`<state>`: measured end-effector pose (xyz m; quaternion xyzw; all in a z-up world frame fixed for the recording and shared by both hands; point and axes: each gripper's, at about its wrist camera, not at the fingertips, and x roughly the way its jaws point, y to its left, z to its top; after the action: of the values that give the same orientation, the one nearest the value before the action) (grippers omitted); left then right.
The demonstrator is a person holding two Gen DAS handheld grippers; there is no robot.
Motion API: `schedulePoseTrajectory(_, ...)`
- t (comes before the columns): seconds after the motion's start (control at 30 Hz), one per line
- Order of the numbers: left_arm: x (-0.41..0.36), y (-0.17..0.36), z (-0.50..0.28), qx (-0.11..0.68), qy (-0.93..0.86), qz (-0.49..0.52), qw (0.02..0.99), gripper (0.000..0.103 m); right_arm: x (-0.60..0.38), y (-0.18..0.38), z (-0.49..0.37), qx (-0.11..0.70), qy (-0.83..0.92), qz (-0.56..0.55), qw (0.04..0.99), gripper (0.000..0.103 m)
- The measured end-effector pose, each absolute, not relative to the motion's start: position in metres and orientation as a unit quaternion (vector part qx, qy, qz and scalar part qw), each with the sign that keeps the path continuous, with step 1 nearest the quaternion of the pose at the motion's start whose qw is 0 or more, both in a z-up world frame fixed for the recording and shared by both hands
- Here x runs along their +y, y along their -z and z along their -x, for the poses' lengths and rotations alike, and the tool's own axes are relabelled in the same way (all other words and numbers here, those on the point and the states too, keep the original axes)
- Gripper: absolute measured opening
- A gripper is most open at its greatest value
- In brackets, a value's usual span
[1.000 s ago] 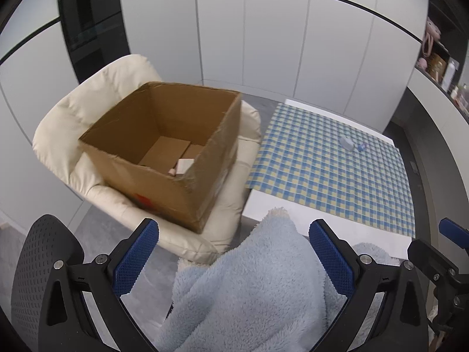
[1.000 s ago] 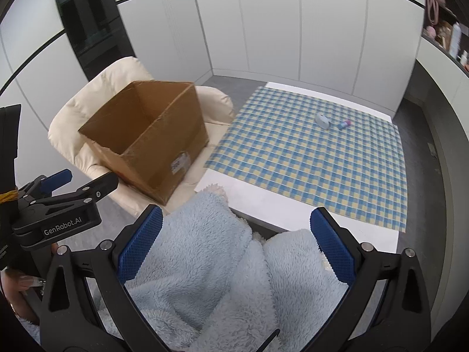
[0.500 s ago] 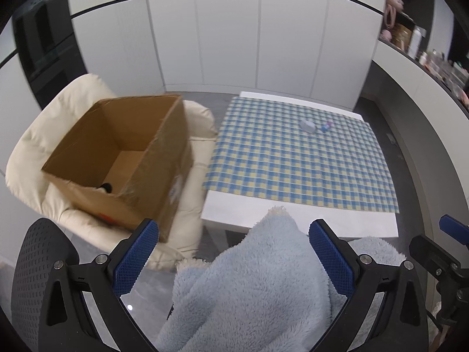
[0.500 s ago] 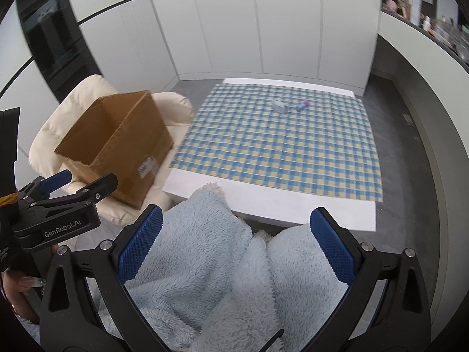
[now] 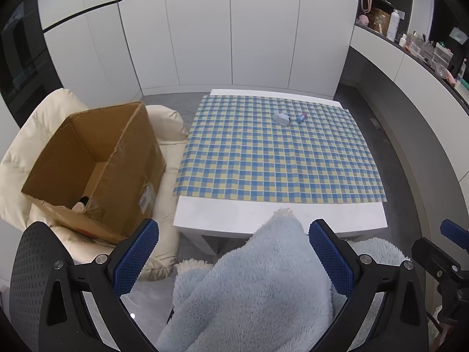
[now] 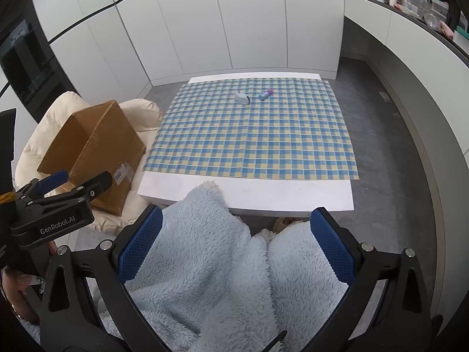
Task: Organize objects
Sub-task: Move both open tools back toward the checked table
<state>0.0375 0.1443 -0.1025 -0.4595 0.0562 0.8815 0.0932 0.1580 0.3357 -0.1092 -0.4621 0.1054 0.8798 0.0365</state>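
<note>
A low white table [image 5: 263, 215] carries a blue-and-yellow checked cloth [image 5: 278, 158]. Near its far side lie a small grey-blue object [image 5: 280, 118] and a little blue bottle with a pink cap [image 5: 301, 117]; the right wrist view shows the same grey-blue object [image 6: 242, 97] and bottle [image 6: 265, 94]. An open cardboard box [image 5: 96, 170] sits on a cream armchair [image 5: 26, 146] to the left. My left gripper [image 5: 233, 234] and right gripper [image 6: 236, 220] are both open and hold nothing. They hover over a person's pale blue fleece clothing [image 6: 205, 252], short of the table's near edge.
A black mesh chair back [image 5: 32, 270] is at the lower left. White cabinet doors [image 5: 234, 44] line the far wall. A counter with bottles and jars [image 5: 410, 35] curves along the right. Grey floor surrounds the table. Small items lie in the box bottom [image 5: 80, 204].
Both views have swung right, from the cardboard box towards the table, which now lies straight ahead. Both grippers' fingers stay equally wide apart.
</note>
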Motion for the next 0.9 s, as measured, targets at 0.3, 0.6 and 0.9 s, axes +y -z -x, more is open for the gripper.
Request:
schedulePoseTrajectory(0.3,0.156,0.111,-0.018,0.06,-0.878,0.465,0.094,0.102,0.354,0.115,-0.146,0.112,-0.879,0.46,0.051,0.102)
schedulePoseTrajectory(0.6,0.166,0.12,0.009,0.052,-0.878,0.468,0.088,0.102,0.377,0.129,-0.118,0.118,-0.873,0.468,0.065,0.102)
schedulePoseTrajectory(0.9,0.173,0.127,0.052,0.035,-0.88,0.467,0.081,0.102,0.398,0.142,-0.077,0.111,-0.87,0.473,0.084,0.102)
